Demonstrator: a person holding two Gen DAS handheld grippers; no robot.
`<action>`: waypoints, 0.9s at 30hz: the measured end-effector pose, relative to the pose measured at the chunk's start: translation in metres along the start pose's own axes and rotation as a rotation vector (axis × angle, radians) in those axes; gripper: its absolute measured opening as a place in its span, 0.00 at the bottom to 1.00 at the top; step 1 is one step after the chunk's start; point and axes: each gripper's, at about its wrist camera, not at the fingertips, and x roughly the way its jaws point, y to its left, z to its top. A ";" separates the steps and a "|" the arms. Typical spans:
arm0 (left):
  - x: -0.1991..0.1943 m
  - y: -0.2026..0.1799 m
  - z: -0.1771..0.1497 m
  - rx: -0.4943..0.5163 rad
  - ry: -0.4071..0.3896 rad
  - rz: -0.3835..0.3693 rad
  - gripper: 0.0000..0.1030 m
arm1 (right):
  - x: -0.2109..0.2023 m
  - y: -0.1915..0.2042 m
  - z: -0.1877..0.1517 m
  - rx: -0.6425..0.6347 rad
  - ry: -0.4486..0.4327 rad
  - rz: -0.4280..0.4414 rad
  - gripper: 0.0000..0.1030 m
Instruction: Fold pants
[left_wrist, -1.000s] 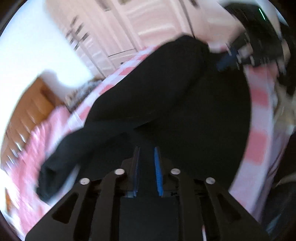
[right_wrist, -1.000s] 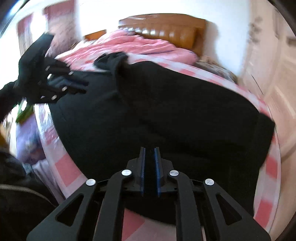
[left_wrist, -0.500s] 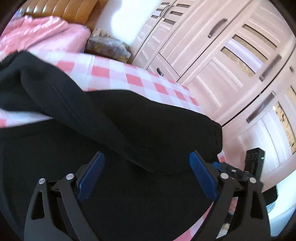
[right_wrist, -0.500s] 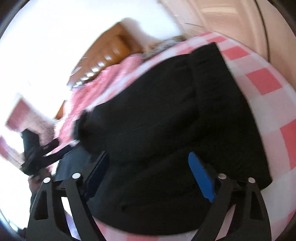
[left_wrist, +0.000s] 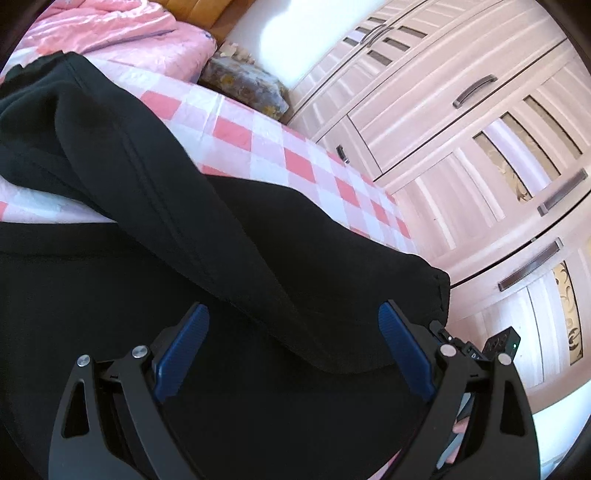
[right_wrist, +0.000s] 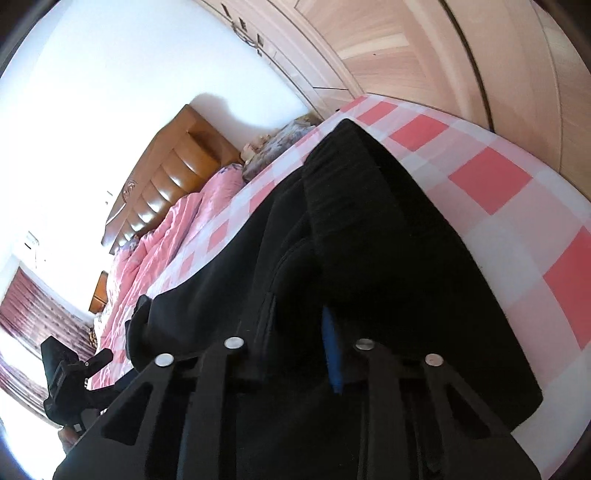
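Black pants are lying across the checked bed sheet, one leg draped over the other, waistband end toward the bed's near edge. Left gripper is hovering spread wide above the fabric, pinching nothing. Right gripper is closing on a fabric fold near the near edge. Judgement: both hands should be catching all layers before lifting, keeping the leg seams aligned.

Bright daylight, wall blown out (glare), strong fisheye bending at edges, sharp.
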 end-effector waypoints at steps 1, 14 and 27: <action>0.003 -0.002 0.001 -0.004 0.005 0.003 0.90 | 0.000 -0.001 -0.001 -0.005 0.000 0.002 0.23; -0.009 -0.012 0.011 0.008 -0.096 0.168 0.08 | -0.016 -0.001 0.000 -0.019 -0.011 0.068 0.17; -0.121 -0.053 -0.103 0.266 -0.257 0.131 0.06 | -0.099 0.015 -0.017 -0.133 -0.049 0.130 0.16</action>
